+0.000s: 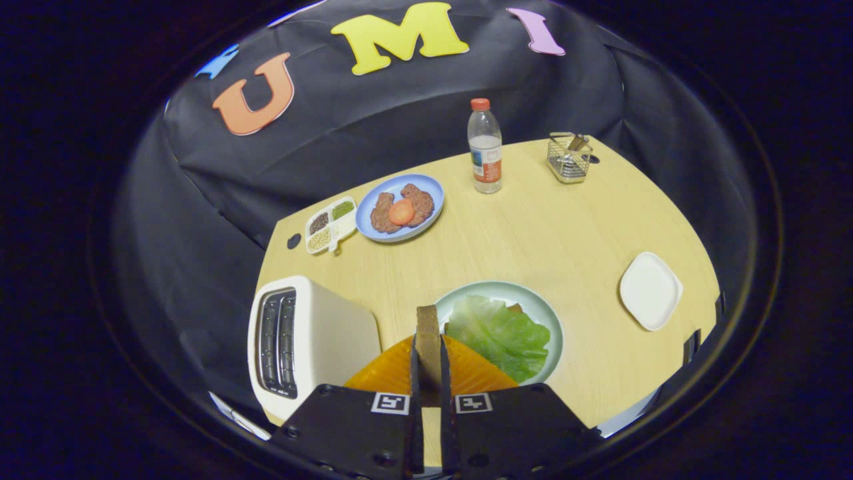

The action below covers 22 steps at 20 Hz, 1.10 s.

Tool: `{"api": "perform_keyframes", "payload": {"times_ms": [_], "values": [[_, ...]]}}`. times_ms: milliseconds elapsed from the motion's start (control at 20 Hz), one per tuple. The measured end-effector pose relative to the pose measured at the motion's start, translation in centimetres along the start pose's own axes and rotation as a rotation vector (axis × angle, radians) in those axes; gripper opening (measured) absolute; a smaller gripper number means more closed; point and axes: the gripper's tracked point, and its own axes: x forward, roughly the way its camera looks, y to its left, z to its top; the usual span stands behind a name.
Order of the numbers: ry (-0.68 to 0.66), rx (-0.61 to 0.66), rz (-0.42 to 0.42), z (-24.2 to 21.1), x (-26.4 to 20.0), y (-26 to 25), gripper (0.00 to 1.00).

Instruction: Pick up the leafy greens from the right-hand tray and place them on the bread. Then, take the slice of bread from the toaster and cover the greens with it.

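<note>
My gripper (428,373) is shut on a slice of bread (428,347), which stands on edge between the two orange fingers (393,370). Just ahead and right of the fingers, the leafy greens (500,333) lie on a pale green plate (546,313); a sliver of brown bread (514,307) peeks out at the greens' far edge. The white toaster (313,340) stands to the left of the fingers, its slots (278,343) dark with no bread showing. The held slice hangs above the table between the toaster and the plate.
An empty white square tray (650,290) lies to the right. Farther back are a blue plate (373,200) with patties and a tomato slice, a small divided dish (331,224) of grains, a water bottle (485,147) and a wire basket (568,159).
</note>
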Motion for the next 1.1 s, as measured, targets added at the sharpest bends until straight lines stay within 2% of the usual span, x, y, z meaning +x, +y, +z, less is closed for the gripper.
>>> {"api": "perform_keyframes", "payload": {"times_ms": [450,750,1100], "values": [[0.033,0.008,-0.05,-0.1,3.7,-4.1,0.1],[0.047,0.036,0.078,0.7,3.6,-4.5,0.1],[0.067,0.124,0.082,0.1,4.7,-8.7,0.1]]}}
